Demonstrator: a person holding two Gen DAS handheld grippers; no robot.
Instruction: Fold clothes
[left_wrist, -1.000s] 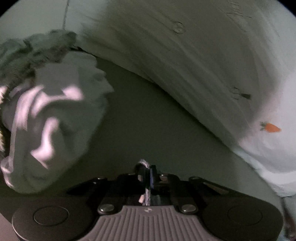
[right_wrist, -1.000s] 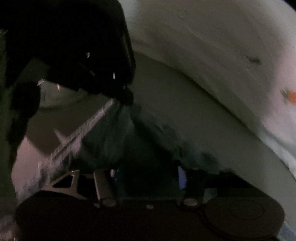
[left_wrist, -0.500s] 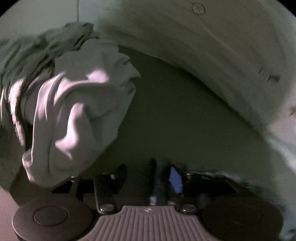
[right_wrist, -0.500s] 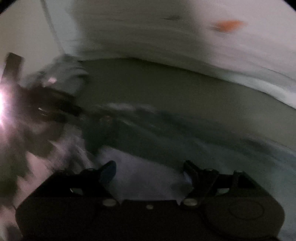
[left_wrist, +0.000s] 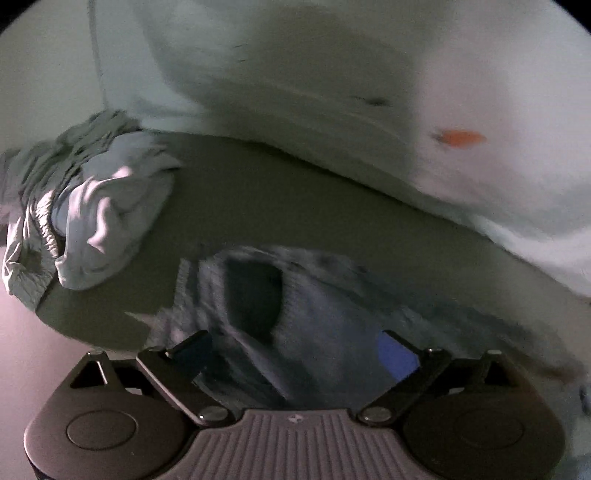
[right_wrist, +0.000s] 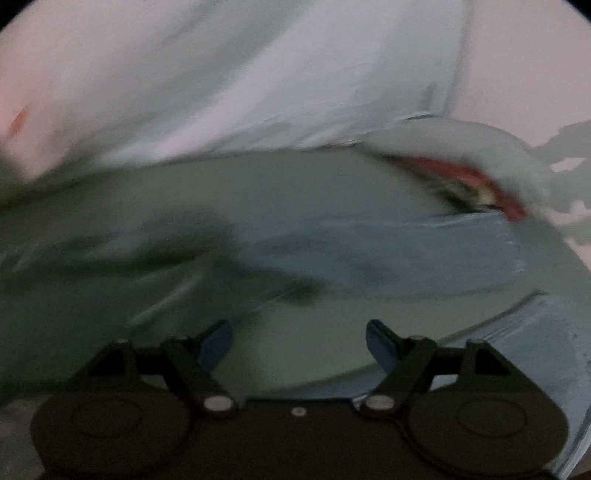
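The left gripper (left_wrist: 295, 350) stands wide; its jaws have just been opening, and the dark blue-grey knitted garment (left_wrist: 303, 306) lies between and beneath the fingers without being pinched. The right gripper (right_wrist: 299, 343) is also spread, its jaws having just eased slightly inward, and nothing sits between its blue pads (right_wrist: 216, 341) but bare surface. The garment is the task's thing: in the left wrist view it sprawls directly ahead of the fingers on a dull olive-grey table surface (left_wrist: 280, 206), ribbed and soft-looking, with a dark oval opening like a neck or cuff facing up. To the far left sits a crumpled heap of pale clothes (left_wrist: 92, 218), wrinkled and thin, apparently unfolded. Beyond, a large white sheet or cover (left_wrist: 461, 92) with a small orange mark fills the far side. In the right wrist view a smooth blue cloth (right_wrist: 424, 254) stretches flat to the right, and a red-edged item (right_wrist: 469, 177) peeks from under white fabric at the far right; motion blur hides finer detail. The step appears to be laying the garment out flat before a fold. To do it well, each claw would likely need to take a separate edge or corner, pull gently apart so the stretchy knit lies smooth without bunching, and keep it clear of the pale heap.
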